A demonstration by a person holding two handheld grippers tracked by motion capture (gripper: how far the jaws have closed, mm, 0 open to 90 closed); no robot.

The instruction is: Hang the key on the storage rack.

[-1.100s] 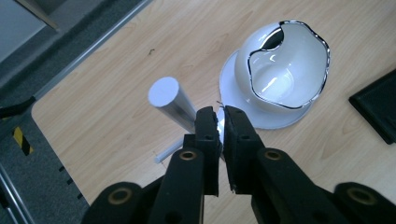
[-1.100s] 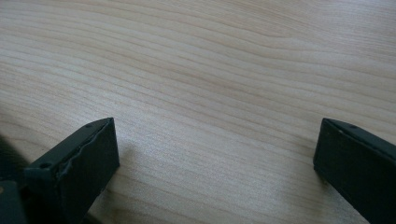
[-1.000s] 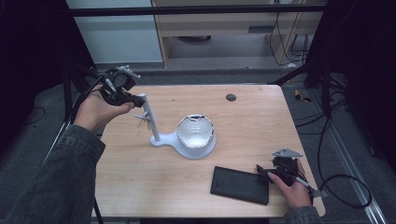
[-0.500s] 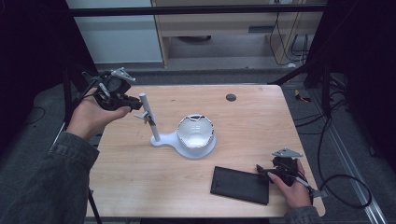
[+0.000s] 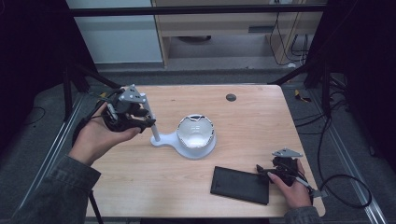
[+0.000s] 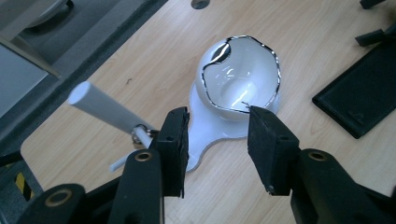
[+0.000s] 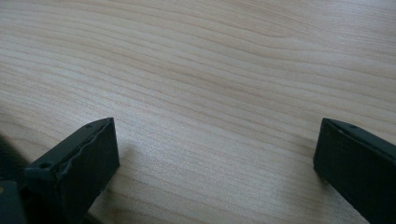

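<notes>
- Bowl (image 5: 196, 133): white, upright on its stand, mid-bench (image 5: 252, 121).
- Left gripper (image 6: 217, 140): beside bowl, fingers apart, empty.
- Right gripper (image 7: 215, 154): well apart from bowl, fingers wide, empty.

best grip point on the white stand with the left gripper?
Likely the upright white post of the white stand: slim enough for the open left gripper, approached from the table's left. The white bowl looks too wide and its wavy rim offers no flat faces.
</notes>
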